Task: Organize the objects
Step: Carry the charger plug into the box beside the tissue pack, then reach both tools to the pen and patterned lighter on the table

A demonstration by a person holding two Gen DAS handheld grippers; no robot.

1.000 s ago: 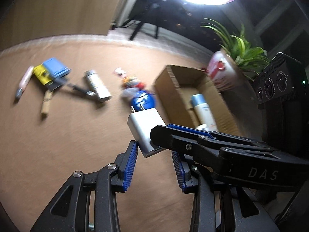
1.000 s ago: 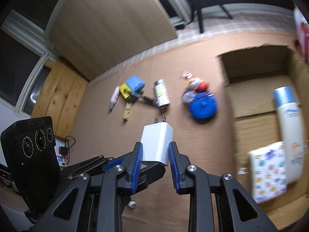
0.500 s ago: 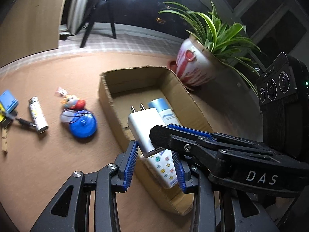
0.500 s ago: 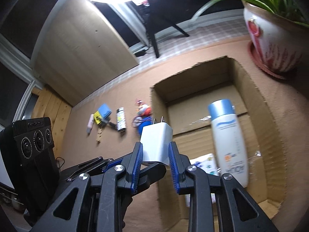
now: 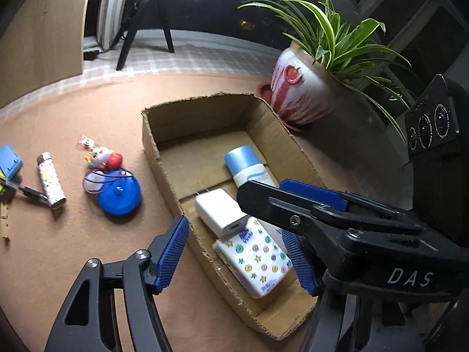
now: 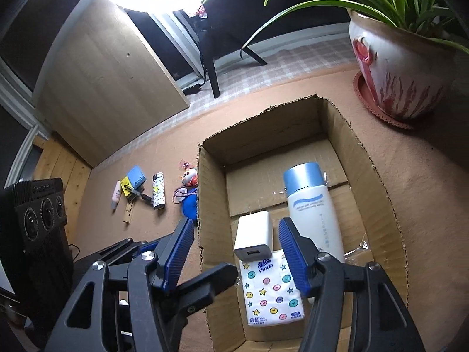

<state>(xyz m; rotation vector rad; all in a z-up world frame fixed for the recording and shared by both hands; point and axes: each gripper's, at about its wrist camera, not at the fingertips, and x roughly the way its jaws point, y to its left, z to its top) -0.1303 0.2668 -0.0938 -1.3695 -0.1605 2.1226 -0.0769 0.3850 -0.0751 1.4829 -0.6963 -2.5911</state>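
A white USB charger (image 6: 254, 237) lies in the cardboard box (image 6: 381, 193), resting partly on a tissue pack (image 6: 271, 289) beside a white bottle with a blue cap (image 6: 310, 205). My right gripper (image 6: 237, 253) is open above the charger, apart from it. My left gripper (image 5: 234, 255) is open and empty over the box's near end, with the right gripper's arm crossing in front of it. The left wrist view shows the charger (image 5: 219, 209), tissue pack (image 5: 255, 259), bottle (image 5: 244, 165) and box (image 5: 152, 143).
Left of the box on the brown mat lie a blue round case (image 5: 118, 195), a small toy figure (image 5: 102, 157), a lighter (image 5: 50, 180), a pen, a blue block (image 5: 8, 161) and a wooden clip. A potted plant (image 5: 302, 94) stands beyond the box's far right corner.
My right gripper carried the charger over the box, opened and let it go; it now lies in the box. Both grippers moved right, and the left one opened wider.
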